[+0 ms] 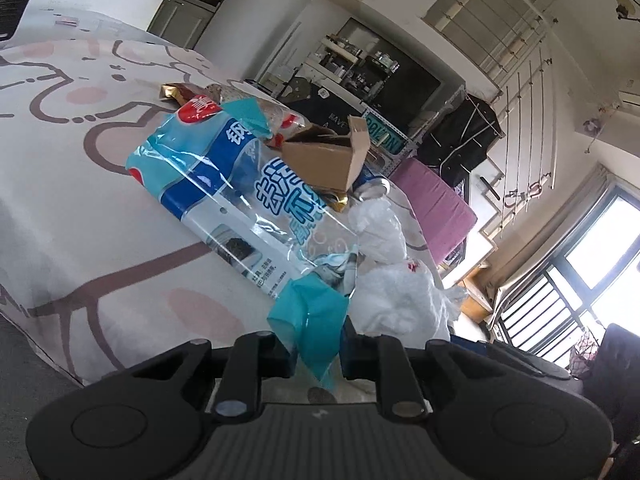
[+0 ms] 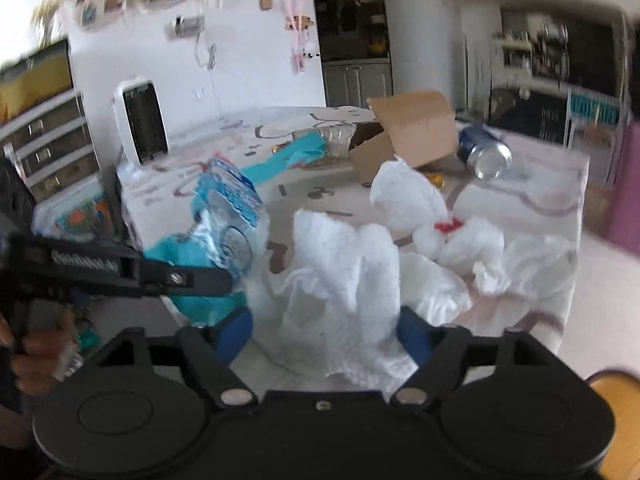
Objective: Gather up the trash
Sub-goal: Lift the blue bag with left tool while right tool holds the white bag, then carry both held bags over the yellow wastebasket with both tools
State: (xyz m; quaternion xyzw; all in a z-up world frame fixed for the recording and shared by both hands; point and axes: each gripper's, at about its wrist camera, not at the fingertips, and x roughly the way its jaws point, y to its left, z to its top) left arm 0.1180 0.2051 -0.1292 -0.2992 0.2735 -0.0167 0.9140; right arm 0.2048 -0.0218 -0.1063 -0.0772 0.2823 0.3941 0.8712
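Observation:
My left gripper [image 1: 318, 354] is shut on the teal end of a clear blue-and-white plastic bag [image 1: 240, 184] that stretches out over the table. In the right wrist view the same gripper [image 2: 229, 279] comes in from the left with the bag [image 2: 228, 208] hanging from it. My right gripper [image 2: 326, 334] stands open, its blue pads on either side of a crumpled white paper towel [image 2: 344, 272] without pressing on it. More white paper wads [image 2: 448, 240] lie just beyond. Farther back are an open cardboard box [image 2: 416, 128] and a tipped drink can [image 2: 484, 156].
The table wears a cloth [image 1: 100, 208] with a pink-and-brown cartoon print. A white heater [image 2: 140, 120] stands at its far left edge. A hand [image 2: 36, 352] grips the left tool's handle. A pink mattress [image 1: 436, 200] and a window [image 1: 600, 256] lie beyond the table.

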